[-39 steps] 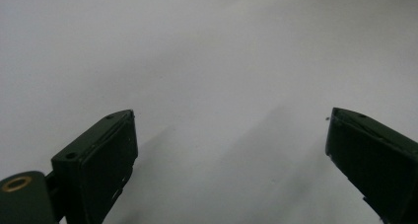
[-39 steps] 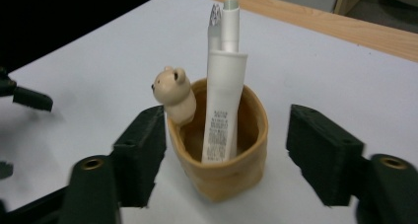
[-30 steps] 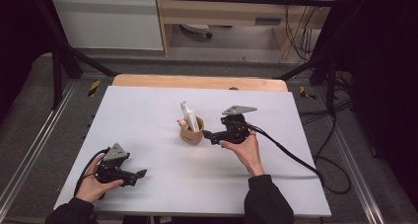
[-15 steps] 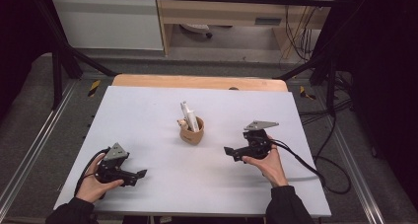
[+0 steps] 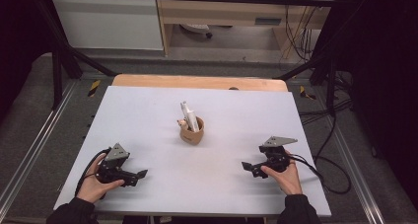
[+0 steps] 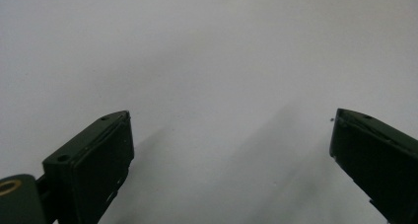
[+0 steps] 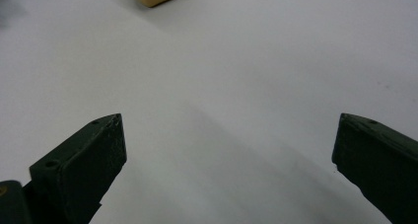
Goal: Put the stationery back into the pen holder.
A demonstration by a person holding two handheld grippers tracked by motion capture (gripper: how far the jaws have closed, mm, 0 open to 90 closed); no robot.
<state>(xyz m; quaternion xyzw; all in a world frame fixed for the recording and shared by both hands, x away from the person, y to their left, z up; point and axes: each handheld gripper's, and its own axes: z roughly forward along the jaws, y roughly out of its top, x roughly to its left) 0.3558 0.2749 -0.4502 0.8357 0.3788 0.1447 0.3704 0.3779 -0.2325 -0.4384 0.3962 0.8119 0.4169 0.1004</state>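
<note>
Your right hand-held gripper [image 5: 248, 167] rests at about four o'clock on the white desk [image 5: 148, 115], its jaws just opened wide with nothing between them. Your left hand-held gripper [image 5: 140, 174] sits at eight o'clock, jaws apart and empty. A wooden cup [image 5: 192, 131] holding a white tube [image 5: 189, 115] stands at the centre, well apart from both.

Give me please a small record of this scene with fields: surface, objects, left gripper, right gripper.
surface: white table top on a wooden table
objects: small tan cup near the middle, with a white tube-like item standing tilted inside
left gripper: held low at the near left of the table, jaws open, nothing between them
right gripper: held low at the near right, apart from the cup, jaws have just been opening and stand wide, nothing between them
</note>
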